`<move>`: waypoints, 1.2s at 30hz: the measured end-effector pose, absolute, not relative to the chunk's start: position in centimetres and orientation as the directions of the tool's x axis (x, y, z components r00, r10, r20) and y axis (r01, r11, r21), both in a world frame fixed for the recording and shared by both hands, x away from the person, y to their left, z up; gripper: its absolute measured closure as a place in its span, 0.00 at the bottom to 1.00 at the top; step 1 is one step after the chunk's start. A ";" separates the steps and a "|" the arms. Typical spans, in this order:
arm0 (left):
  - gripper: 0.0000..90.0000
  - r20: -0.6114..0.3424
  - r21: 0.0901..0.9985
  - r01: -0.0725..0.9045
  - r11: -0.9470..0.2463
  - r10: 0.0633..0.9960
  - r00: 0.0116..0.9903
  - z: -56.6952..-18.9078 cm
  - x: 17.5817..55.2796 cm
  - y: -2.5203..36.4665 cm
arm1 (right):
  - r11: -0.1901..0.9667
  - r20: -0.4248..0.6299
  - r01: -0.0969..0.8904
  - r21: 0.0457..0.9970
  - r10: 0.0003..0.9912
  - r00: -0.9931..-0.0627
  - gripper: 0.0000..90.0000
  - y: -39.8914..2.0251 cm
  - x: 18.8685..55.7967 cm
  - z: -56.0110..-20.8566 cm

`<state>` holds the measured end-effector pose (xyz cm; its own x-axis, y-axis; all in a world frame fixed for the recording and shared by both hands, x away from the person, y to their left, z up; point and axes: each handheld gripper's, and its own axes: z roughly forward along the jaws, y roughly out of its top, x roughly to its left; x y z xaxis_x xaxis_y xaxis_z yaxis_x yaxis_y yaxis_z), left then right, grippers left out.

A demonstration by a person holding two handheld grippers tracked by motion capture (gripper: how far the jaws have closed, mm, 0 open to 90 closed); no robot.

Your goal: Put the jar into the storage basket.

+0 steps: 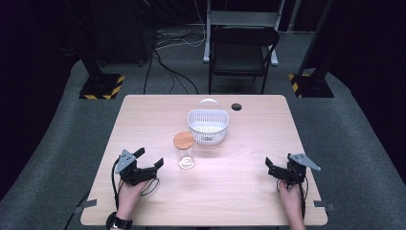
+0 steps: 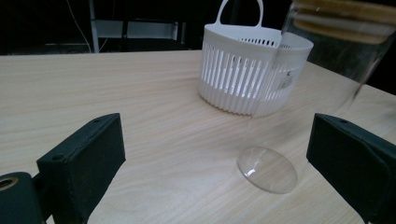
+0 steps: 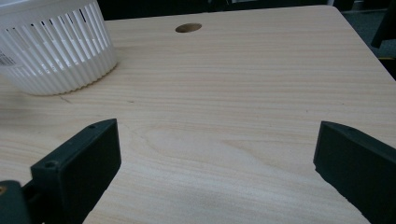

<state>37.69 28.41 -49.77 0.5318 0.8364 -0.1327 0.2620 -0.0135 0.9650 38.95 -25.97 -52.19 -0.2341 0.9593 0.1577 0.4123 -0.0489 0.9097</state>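
Stood well behind the bench [image 1: 249, 182]: a black folding chair [image 1: 243, 52], seat facing forward. Ran across the grey floor [image 1: 62, 143] beside it: loose black and white cables [image 1: 172, 52]. Flanked the far corners: two dark stand bases [image 1: 101, 85] edged with yellow-and-black hazard stripes, the second base [image 1: 311, 84] at the right. Rose behind the chair: a pale metal frame [image 1: 239, 19]. Pierced the light wood top near its far edge: a round cable hole [image 1: 236, 107]. Stuck out from the near corners: grey tape tabs [image 1: 86, 205].
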 end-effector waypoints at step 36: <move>0.06 -0.074 0.969 0.219 -0.115 0.711 0.700 -40.9 38.7 24.4 | -0.096 0.202 0.402 0.910 0.952 -0.229 0.00 -26.5 38.9 -52.3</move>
